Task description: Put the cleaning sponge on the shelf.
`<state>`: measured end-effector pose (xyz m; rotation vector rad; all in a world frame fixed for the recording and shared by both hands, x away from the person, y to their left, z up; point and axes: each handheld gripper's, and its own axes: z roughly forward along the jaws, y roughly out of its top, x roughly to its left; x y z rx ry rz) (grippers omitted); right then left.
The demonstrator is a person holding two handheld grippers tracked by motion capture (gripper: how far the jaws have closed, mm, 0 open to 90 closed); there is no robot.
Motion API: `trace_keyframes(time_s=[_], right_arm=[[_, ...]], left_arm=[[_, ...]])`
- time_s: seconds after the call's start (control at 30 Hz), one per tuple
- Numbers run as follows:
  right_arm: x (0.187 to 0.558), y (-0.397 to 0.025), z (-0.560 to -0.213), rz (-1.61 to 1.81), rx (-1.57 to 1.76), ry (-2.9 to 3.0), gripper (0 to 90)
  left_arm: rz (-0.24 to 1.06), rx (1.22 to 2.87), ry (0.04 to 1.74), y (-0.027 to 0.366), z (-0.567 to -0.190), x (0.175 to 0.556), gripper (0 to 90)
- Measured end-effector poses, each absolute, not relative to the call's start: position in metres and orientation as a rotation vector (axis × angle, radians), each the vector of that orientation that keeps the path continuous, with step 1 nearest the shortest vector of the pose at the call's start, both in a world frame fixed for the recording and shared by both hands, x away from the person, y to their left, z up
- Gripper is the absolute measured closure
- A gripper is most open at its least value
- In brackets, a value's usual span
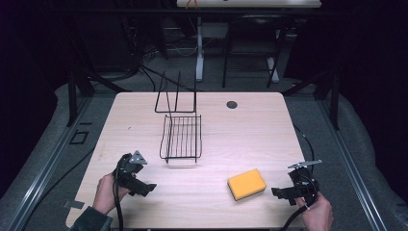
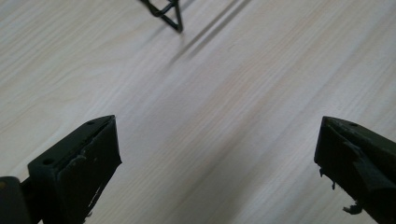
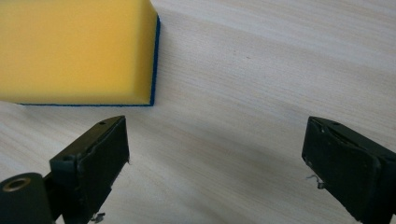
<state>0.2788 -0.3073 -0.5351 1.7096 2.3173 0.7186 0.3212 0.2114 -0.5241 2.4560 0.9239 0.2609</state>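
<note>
A yellow sponge (image 1: 247, 184) with a blue underside lies flat on the wooden table (image 1: 240, 134), front right. My right gripper (image 1: 279, 192) is just right of it, open, with nothing between the jaws; in the right gripper view the sponge (image 3: 77, 49) lies ahead and to the left of the jaws. A black wire rack (image 1: 181, 137) stands in the middle of the table. My left gripper (image 1: 148, 188) is front left, open over bare wood, below and left of the rack. A corner of the rack (image 2: 163, 11) shows at the top of the left gripper view.
A small dark round hole (image 1: 232, 104) sits in the tabletop at the back right. Behind the table stand desk legs and cables (image 1: 199, 48) in a dark room. Bare wood lies between the two grippers.
</note>
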Motion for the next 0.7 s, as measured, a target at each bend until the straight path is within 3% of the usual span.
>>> trace_keyframes(time_s=[0.7], right_arm=[[0.279,-0.305,-0.536,0.709,1.701,2.330,7.1]], left_arm=[[0.256,2.536,0.719,0.145,-0.518,0.303,0.2]])
